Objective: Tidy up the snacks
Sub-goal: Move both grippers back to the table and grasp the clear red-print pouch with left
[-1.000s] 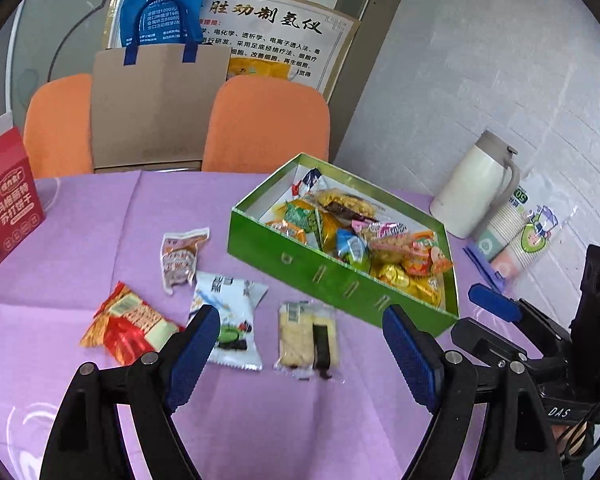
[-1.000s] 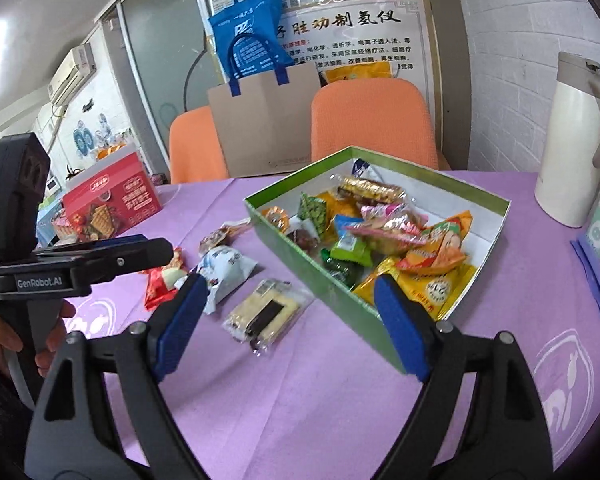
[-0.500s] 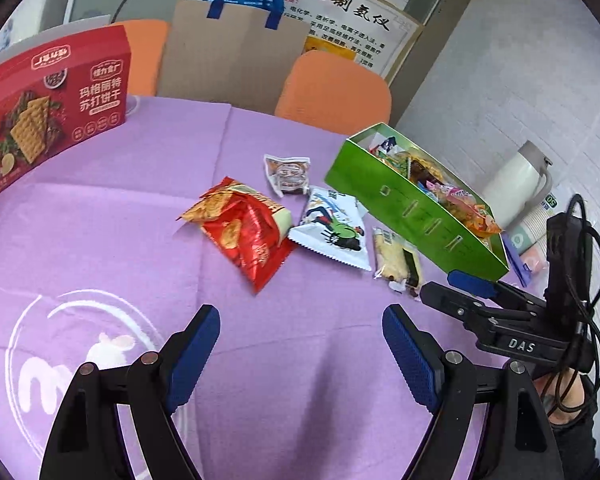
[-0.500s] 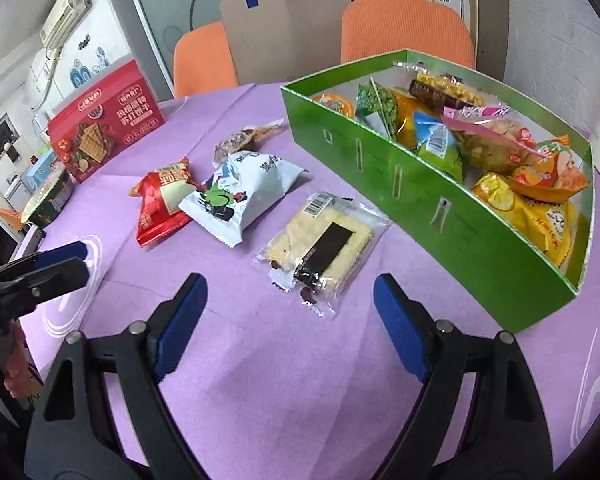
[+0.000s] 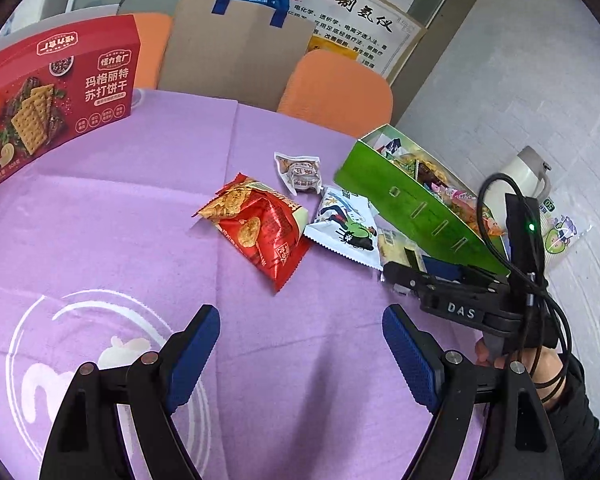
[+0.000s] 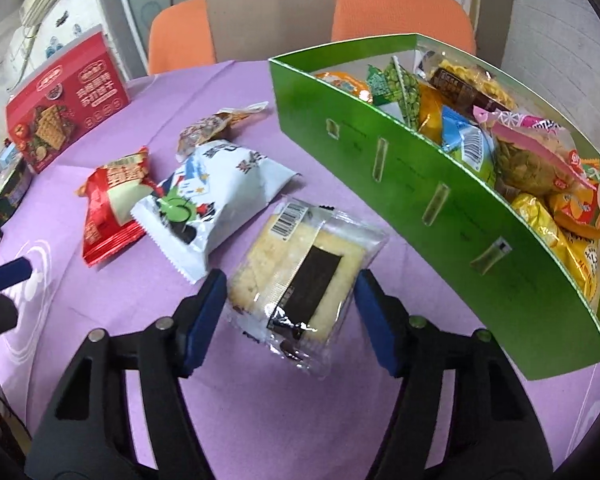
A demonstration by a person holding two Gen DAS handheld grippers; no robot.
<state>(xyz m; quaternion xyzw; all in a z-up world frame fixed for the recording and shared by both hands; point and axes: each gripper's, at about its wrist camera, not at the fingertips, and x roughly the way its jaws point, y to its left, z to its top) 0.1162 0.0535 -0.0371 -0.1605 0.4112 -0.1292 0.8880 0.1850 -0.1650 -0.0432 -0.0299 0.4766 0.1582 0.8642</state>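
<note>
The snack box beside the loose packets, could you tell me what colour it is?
The snack box is bright green outside; the right wrist view shows it best.

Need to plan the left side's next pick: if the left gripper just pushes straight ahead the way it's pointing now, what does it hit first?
Most likely the bare purple tablecloth: the left gripper stands open with nothing between its fingers. Farther along that line lies the red snack packet, though depth in this fisheye view is unclear.

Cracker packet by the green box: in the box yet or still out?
Out. The cracker packet lies flat on the tablecloth beside the green box.
</note>
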